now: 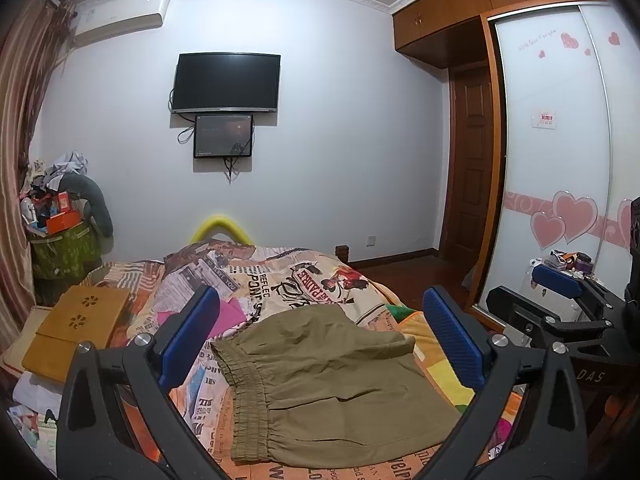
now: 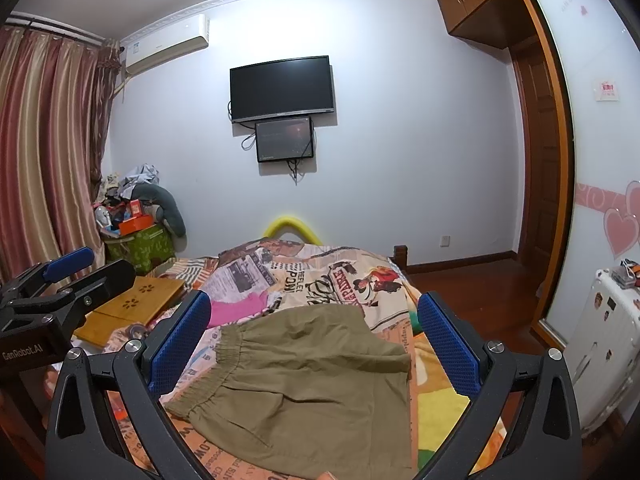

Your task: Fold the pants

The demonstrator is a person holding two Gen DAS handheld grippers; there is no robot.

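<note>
While the left claw (image 1: 320, 332) hangs released above the bed (image 1: 304, 276), the olive pants (image 1: 332, 384) lie flat at 6 o'clock, waistband toward 9 o'clock. From the right wrist, the right claw (image 2: 314, 336) gapes wide, gripping nothing, the pants (image 2: 304, 388) spread between its fingers.

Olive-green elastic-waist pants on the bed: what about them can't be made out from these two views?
- Olive-green elastic-waist pants: near hem, left wrist view, cut off by the bottom edge and the left gripper frame.
- Right wrist view: near corners hidden by the right gripper frame.
- Folded already? Cannot tell; layers underneath are hidden.
- Small wall-mounted screen: content too small.
</note>
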